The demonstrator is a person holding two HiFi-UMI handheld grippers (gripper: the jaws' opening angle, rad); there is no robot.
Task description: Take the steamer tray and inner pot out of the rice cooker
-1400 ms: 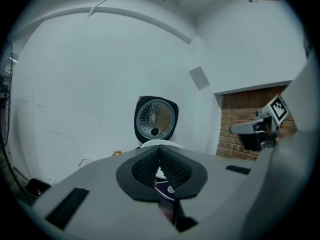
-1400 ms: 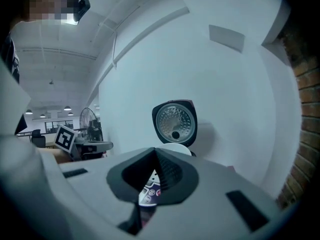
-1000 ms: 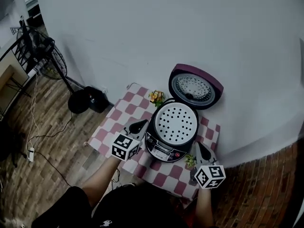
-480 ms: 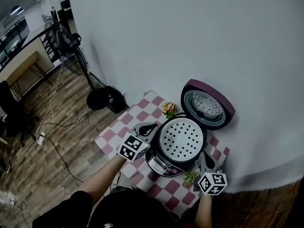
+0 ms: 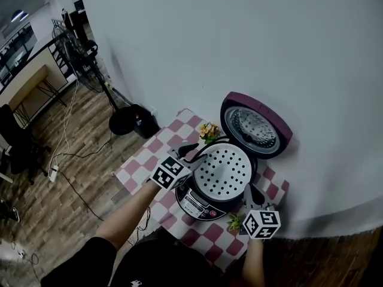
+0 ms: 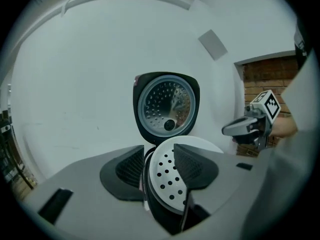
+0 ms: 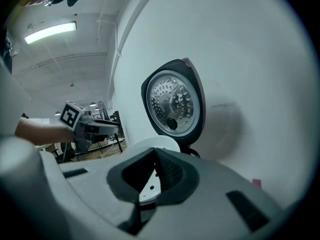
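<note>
- My left gripper (image 5: 189,150): jaws opening astride the tray (image 5: 222,171) rim, to pinch it
- Tray lies in the open cooker (image 5: 194,203), hiding the pot
- My right gripper (image 5: 251,191): jaws together, idle beside the cooker

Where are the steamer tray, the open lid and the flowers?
steamer tray (image 5: 222,172): head view, middle of its perforated white face.
lid (image 5: 255,126): head view, its shiny inner plate.
flowers (image 5: 209,130): head view, the yellow blossoms.
</note>
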